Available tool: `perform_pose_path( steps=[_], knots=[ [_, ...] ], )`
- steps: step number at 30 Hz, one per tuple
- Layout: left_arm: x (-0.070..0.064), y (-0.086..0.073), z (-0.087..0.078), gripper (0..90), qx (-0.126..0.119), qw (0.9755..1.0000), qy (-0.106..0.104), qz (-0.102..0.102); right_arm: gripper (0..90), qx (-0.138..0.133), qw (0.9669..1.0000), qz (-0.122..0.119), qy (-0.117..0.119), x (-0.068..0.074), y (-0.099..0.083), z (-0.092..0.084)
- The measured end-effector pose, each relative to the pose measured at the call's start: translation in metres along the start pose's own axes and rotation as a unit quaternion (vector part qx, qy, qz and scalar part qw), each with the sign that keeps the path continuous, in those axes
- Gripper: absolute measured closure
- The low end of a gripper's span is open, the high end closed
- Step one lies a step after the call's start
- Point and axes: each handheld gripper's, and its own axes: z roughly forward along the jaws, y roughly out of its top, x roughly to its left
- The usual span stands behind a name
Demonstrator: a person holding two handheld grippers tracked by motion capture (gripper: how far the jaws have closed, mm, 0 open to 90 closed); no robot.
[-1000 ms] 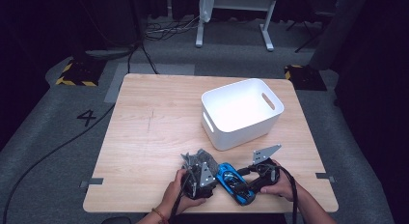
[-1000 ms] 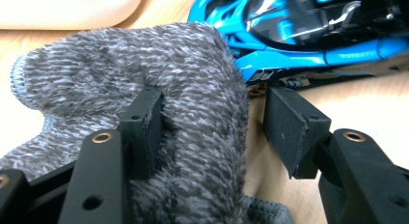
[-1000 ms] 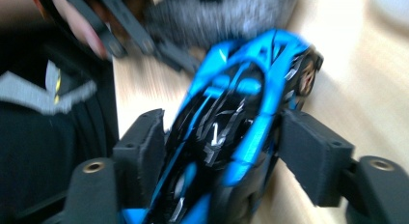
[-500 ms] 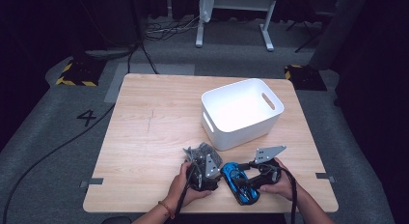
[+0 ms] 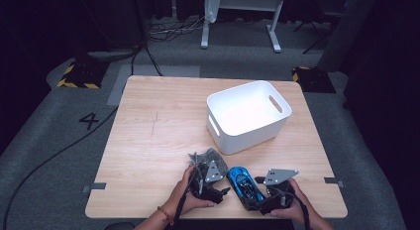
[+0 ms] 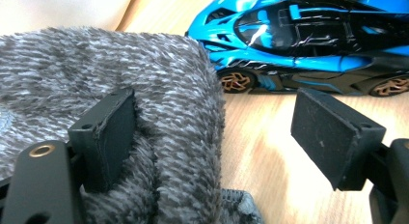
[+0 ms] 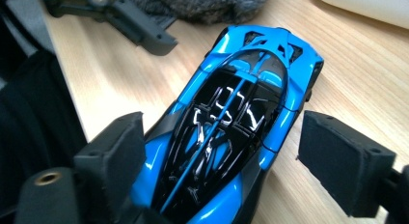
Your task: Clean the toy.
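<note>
Gripper jaws on both sides newly wider; blue toy car (image 5: 244, 186) released.

Numeral "4" (image 5: 90, 120) marked on grey floor (image 5: 44, 141), left of table (image 5: 148, 141).

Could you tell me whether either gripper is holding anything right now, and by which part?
Nothing is held. Both jaws have just been opening: the left gripper straddles the grey knit cloth, the right gripper the blue toy car.

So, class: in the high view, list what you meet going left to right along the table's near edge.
Left gripper with the grey fuzzy cloth → blue toy car → right gripper.
</note>
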Motion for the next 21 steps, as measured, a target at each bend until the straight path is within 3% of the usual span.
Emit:
perform_pose_path(
  steps=[1, 4, 6, 9, 12, 17, 20, 21],
  knots=[
    [0.000, -0.001, -0.001, 17.7, 0.000, 1.0000, -0.004, 0.000, 16.0, -0.007, 0.9999, 0.012, 0.000, 0.000, 0.000, 0.001],
    [0.001, 0.000, -0.008, 17.6, 0.000, 1.0000, 0.003, 0.006, 16.2, -0.007, 0.9997, 0.017, -0.013, 0.002, 0.005, 0.002],
    [0.004, 0.001, -0.017, 17.7, -0.011, 0.9999, -0.001, 0.003, 17.8, -0.014, 0.9998, 0.010, -0.012, 0.006, 0.009, 0.001],
    [0.008, 0.001, -0.031, 17.6, -0.019, 0.9998, -0.003, 0.004, 18.4, -0.002, 0.9996, -0.008, -0.026, 0.015, 0.014, 0.006],
    [0.011, -0.003, -0.041, 17.6, -0.019, 0.9998, 0.006, 0.001, 20.0, 0.013, 0.9989, -0.009, -0.044, 0.016, 0.013, 0.014],
    [0.018, -0.020, -0.043, 18.0, 0.006, 0.9997, 0.020, -0.013, 20.7, 0.025, 0.9981, -0.016, -0.054, 0.020, 0.013, 0.013],
    [0.020, -0.024, -0.042, 18.0, 0.008, 0.9995, 0.024, -0.018, 17.4, 0.028, 0.9953, -0.028, -0.088, 0.025, 0.014, 0.014],
    [0.021, -0.024, -0.041, 18.0, 0.007, 0.9996, 0.022, -0.016, 20.0, 0.022, 0.9955, -0.032, -0.087, 0.027, 0.013, 0.013]
  ],
)
